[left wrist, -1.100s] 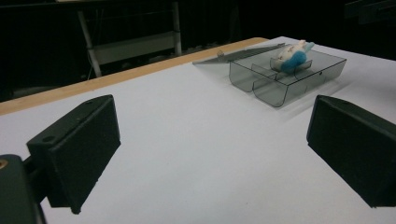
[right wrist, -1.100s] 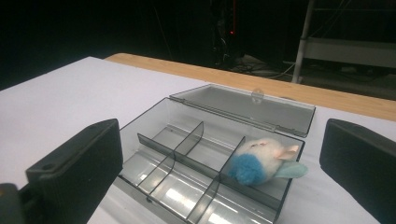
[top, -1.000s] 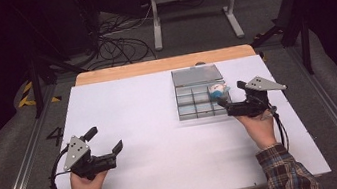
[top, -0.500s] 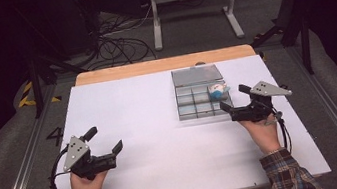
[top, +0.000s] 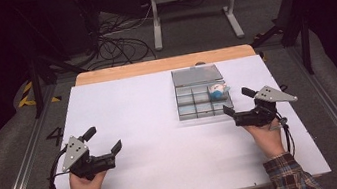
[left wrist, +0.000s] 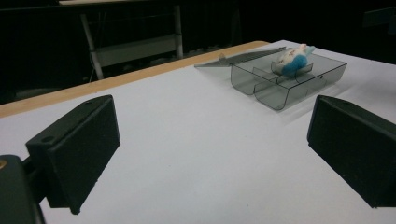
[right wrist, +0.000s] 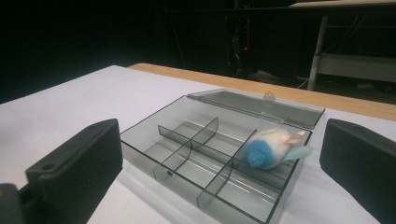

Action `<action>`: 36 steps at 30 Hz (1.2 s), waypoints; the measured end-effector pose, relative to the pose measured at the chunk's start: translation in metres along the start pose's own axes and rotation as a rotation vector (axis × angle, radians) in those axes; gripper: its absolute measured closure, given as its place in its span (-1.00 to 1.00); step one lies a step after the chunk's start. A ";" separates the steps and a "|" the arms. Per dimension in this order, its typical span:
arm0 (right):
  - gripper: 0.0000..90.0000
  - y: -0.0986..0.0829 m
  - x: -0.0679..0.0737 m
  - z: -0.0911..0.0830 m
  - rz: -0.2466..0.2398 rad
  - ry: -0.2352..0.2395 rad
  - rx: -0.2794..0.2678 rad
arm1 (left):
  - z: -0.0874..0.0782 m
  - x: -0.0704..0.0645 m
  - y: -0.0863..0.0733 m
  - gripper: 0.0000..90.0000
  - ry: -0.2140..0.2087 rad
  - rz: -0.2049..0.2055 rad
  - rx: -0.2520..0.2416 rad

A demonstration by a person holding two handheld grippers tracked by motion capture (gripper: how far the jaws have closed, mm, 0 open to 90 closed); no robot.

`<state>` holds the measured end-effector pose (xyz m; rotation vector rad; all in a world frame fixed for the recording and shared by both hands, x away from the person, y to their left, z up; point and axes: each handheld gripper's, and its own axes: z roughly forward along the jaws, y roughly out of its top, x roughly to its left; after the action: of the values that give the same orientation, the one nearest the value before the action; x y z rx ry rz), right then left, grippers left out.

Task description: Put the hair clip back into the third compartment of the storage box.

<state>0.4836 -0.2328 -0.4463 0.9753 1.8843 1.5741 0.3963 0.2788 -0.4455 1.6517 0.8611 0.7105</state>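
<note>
Right tongs (top: 238, 103) spread wide and empty, hovering just off the near right corner of the divided box (top: 204, 100) — the blue-and-white toy (top: 216, 90) lies ahead in a right-hand compartment. Left tongs (top: 104, 142) also gaping, well apart across the surface (top: 149, 117). The right is clearly nearer. The right gripper view shows the toy's long axis running crosswise — the high view can't.

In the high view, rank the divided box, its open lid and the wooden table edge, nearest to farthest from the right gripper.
From the right gripper:
1. Divided box, just left of it.
2. Open lid, lying flat behind the box.
3. Wooden table edge, along the far side.
</note>
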 end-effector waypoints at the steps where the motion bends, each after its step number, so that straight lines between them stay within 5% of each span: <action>1: -1.00 0.000 0.000 -0.001 -0.003 0.000 -0.004 | 0.000 0.000 0.000 -0.93 -0.001 0.001 0.002; 36: -1.00 -0.017 -0.010 -0.037 0.000 -0.011 -0.082 | -0.004 0.002 -0.002 -0.93 -0.004 -0.001 -0.003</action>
<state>0.4584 -0.2646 -0.4559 0.9464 1.7975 1.6299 0.3940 0.2830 -0.4460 1.6495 0.8574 0.7070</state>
